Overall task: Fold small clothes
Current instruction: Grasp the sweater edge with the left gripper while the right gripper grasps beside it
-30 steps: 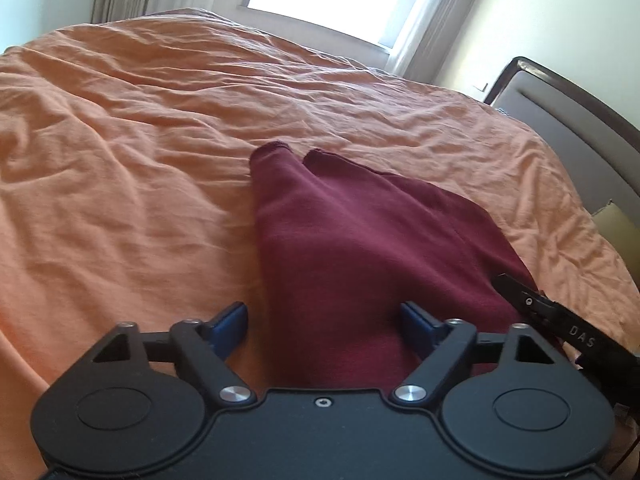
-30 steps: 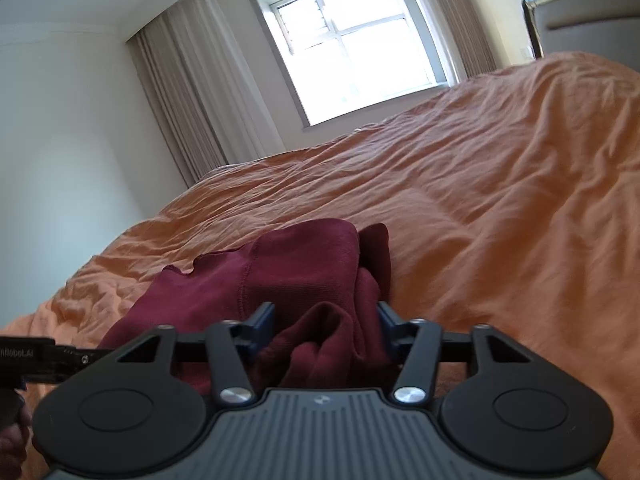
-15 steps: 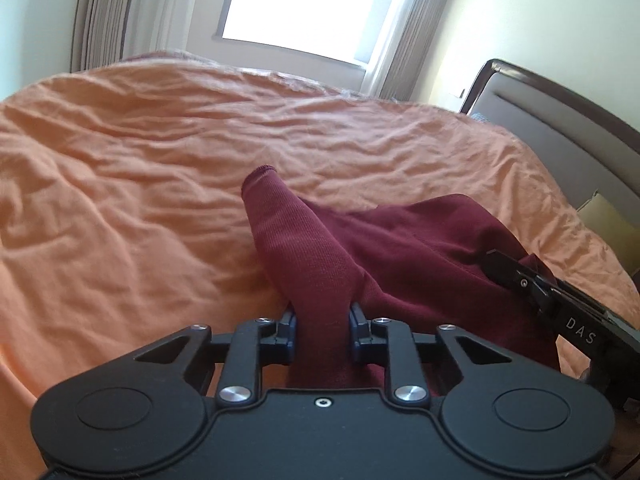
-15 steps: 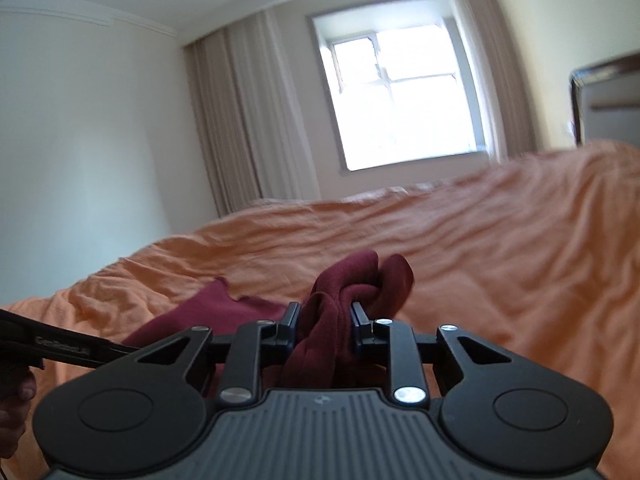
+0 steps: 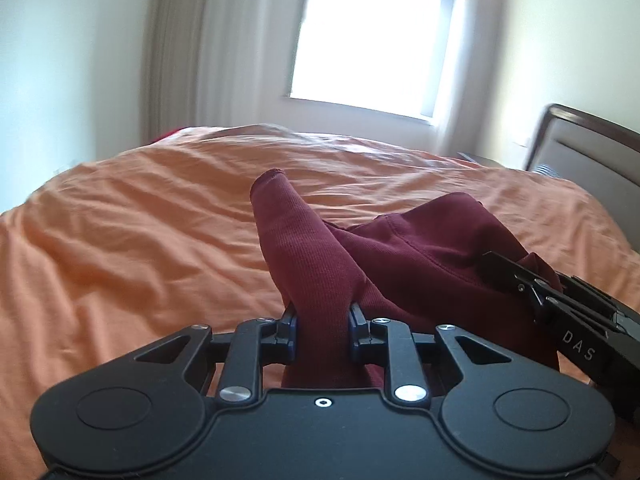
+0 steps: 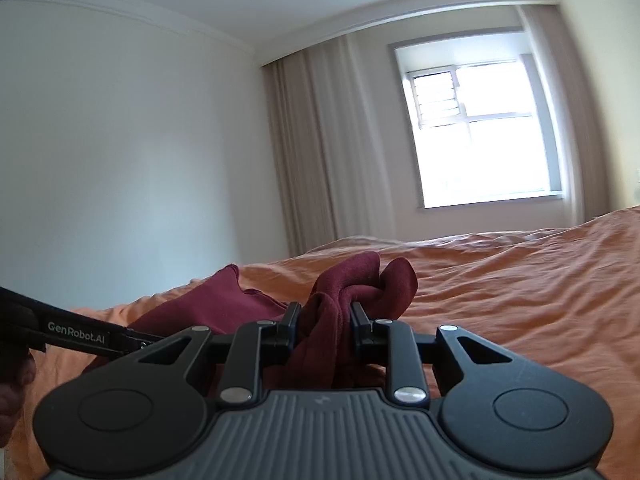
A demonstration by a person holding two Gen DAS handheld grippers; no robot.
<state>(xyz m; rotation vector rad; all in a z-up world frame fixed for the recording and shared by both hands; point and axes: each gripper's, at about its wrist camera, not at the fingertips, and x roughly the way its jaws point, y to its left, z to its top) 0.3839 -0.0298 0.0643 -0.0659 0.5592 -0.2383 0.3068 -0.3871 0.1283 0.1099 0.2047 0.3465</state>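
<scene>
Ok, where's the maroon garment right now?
The maroon garment sits on the orange bed cover, pinched by the left claw and, bunched, by the right claw.

One maroon garment (image 5: pixel 420 256), two tongs (image 5: pixel 322 334), one bed (image 5: pixel 140 216).

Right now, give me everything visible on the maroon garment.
The maroon garment looks like soft knit cotton, dark red, with a ribbed cuffed tube sticking up and a stitched hem. It is bunched, not flat, partly lifted off the orange bedsheet. The left gripper has its jaws shut on the ribbed part; the right gripper is shut on a crumpled wad. Its far edge seems to rest on the sheet.
</scene>
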